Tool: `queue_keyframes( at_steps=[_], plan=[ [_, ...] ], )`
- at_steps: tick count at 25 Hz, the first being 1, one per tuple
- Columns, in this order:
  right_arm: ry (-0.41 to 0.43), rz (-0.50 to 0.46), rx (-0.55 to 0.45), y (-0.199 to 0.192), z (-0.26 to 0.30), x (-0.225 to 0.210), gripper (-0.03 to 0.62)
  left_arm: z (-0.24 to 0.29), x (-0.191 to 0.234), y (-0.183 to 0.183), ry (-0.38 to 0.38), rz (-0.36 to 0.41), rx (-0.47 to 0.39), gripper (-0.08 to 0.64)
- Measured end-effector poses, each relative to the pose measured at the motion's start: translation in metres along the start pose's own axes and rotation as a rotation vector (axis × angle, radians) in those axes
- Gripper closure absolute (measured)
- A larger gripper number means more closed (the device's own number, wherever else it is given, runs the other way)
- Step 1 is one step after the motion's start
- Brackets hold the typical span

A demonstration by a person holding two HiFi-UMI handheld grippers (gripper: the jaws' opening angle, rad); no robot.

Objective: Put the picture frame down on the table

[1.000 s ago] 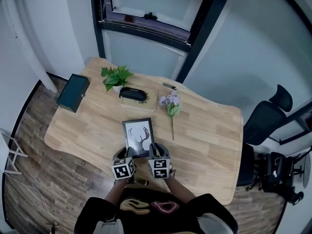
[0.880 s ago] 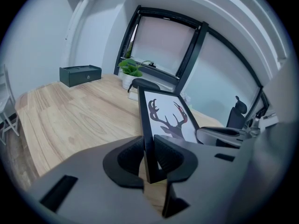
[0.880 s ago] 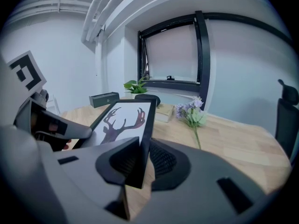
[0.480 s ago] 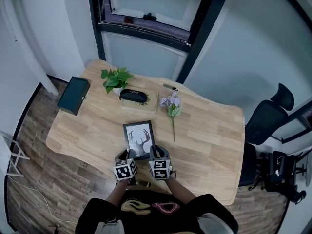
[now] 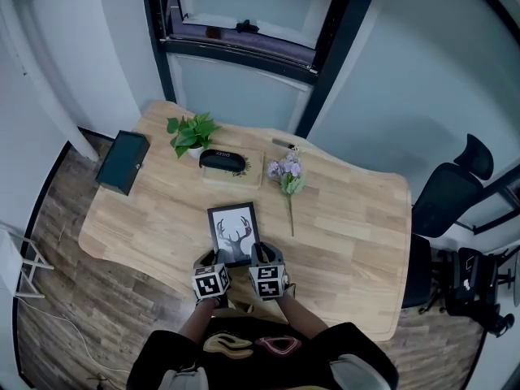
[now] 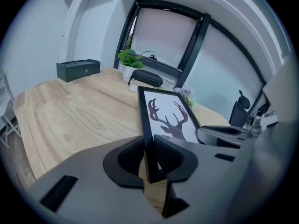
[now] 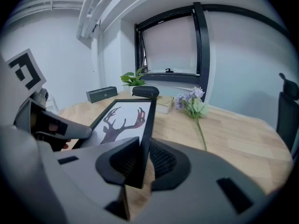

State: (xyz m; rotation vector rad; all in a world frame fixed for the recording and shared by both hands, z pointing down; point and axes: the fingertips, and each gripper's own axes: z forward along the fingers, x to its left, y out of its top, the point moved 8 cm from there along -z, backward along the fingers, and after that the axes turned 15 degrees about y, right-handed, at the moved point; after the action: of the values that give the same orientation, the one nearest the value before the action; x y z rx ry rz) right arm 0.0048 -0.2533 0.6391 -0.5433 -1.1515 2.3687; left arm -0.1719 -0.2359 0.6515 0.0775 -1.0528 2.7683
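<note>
- The picture frame (image 5: 234, 232) is held face up over the near part of the table (image 5: 341, 218), with the deer print toward the ceiling. It is gripped at its two near corners.
- The left gripper (image 6: 149, 158) is closed on the frame's left edge, and the right gripper (image 7: 139, 161) is closed on its right edge (in each gripper view the pads are seen pressed against the thin black moulding).
- Whether the far edge already rests on the wood cannot be told from these views.
- Only a narrow strip of moulding is pinched at each side. If one grip is released before the other, the frame is likely to be twisted and dropped on a corner.
- One pad of each gripper appears to lie beneath the frame. If the frame is pressed flat before the jaws are opened, those pads may be trapped, and the frame may be dragged back as they are withdrawn.
- The near edge of the table lies close under the grippers. If the frame is set too far back, it may be left overhanging and tip off.
- A flower sprig (image 5: 286, 181) and a glasses case (image 5: 222, 158) lie just beyond the frame. If the frame is pushed forward while being lowered, either could be struck.
</note>
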Motion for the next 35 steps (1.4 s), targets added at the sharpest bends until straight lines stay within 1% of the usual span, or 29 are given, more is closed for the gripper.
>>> queue_keyframes(
  at_steps=[20,35],
  plan=[
    [0.008,0.008,0.063,-0.005,0.016,-0.010,0.514,0.019,-0.002,-0.004,0.015,-0.006,0.055,0.481],
    [0.018,0.031,0.117,-0.006,0.026,-0.013,0.514,0.029,0.000,-0.006,0.024,-0.013,0.105,0.480]
  ],
)
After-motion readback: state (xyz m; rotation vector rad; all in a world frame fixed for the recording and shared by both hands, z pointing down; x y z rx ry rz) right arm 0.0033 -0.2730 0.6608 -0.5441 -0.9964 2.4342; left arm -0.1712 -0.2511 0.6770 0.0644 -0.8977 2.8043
